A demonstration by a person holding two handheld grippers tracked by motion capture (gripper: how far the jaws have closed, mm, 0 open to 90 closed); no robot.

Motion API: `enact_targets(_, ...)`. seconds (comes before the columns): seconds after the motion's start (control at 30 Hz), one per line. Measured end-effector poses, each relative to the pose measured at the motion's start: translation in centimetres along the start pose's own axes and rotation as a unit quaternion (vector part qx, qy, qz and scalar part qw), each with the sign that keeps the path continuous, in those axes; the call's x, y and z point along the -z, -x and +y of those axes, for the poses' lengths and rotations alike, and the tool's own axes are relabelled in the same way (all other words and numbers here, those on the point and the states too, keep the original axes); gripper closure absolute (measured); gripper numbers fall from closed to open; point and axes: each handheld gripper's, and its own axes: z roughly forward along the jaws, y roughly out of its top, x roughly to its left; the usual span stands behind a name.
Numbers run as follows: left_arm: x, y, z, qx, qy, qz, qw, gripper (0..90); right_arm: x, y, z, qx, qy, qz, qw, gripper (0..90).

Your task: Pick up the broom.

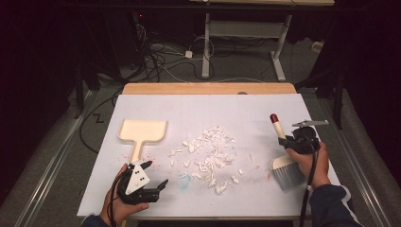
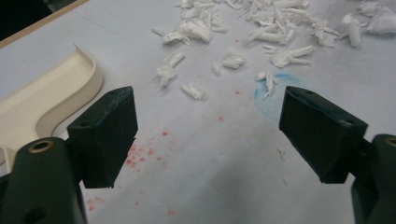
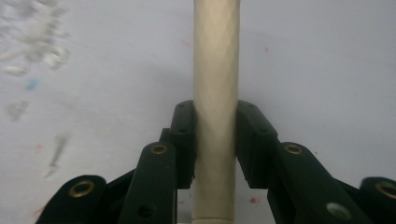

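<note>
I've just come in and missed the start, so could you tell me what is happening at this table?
A person is working at a white-covered table with a gripper in each hand. The right gripper is shut on the cream handle of a small brush, whose bristles rest near the table's right edge. The left gripper hangs open above the surface near a cream dustpan, holding nothing. A pile of white scraps lies between the two, not yet swept.
</note>
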Motion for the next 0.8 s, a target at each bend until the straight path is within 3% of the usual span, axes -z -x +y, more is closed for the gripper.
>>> enact_targets(0.07,-0.1,0.1,0.0,0.004,-0.003,0.002,1.0,18.3,1.4,-0.8,-0.8,0.015,0.046,0.005,0.9988,71.4)
enact_targets(0.13,-0.2,0.2,0.2,-0.003,-0.003,0.008,1.0,18.3,2.4,-1.2,-1.1,0.013,0.071,0.013,0.9973,71.4)
enact_targets(0.17,-0.2,0.5,0.3,0.005,-0.005,0.005,1.0,18.3,2.4,-1.2,-1.1,0.013,0.071,0.013,0.9973,71.4)
enact_targets(0.23,-0.2,0.8,0.4,0.003,-0.006,0.002,1.0,18.3,3.9,-1.7,-1.5,0.018,0.105,0.019,0.9941,71.4)
enact_targets(0.37,-0.5,1.3,0.7,0.008,-0.006,-0.009,0.9999,18.3,5.1,-1.9,-2.1,0.021,0.127,0.036,0.991,71.4)
enact_targets(0.53,-0.9,2.5,1.1,-0.003,-0.013,-0.024,0.9996,18.3,6.4,-2.1,-3.1,0.022,0.156,0.042,0.9867,71.4)
enact_targets(0.63,-0.8,2.9,1.6,0.009,-0.001,-0.04,0.9992,18.3,7.1,-2.4,-3.1,0.017,0.172,0.045,0.984,71.4)
enact_targets(0.7,-0.9,3.3,2.3,0.017,0.011,-0.057,0.9981,19.0,7.8,-3.4,-2.8,0.022,0.19,0.04,0.9807,71.3)
enact_targets(0.77,-1.3,4.2,3.6,0.025,0.024,-0.083,0.996,19.4,8.0,-3.9,-2.6,0.029,0.189,0.042,0.9806,71.3)
enact_targets(0.8,-1.5,4.5,4.1,0.024,0.028,-0.092,0.995,19.7,8.5,-4.8,-2.4,0.031,0.204,0.047,0.9773,71.3)
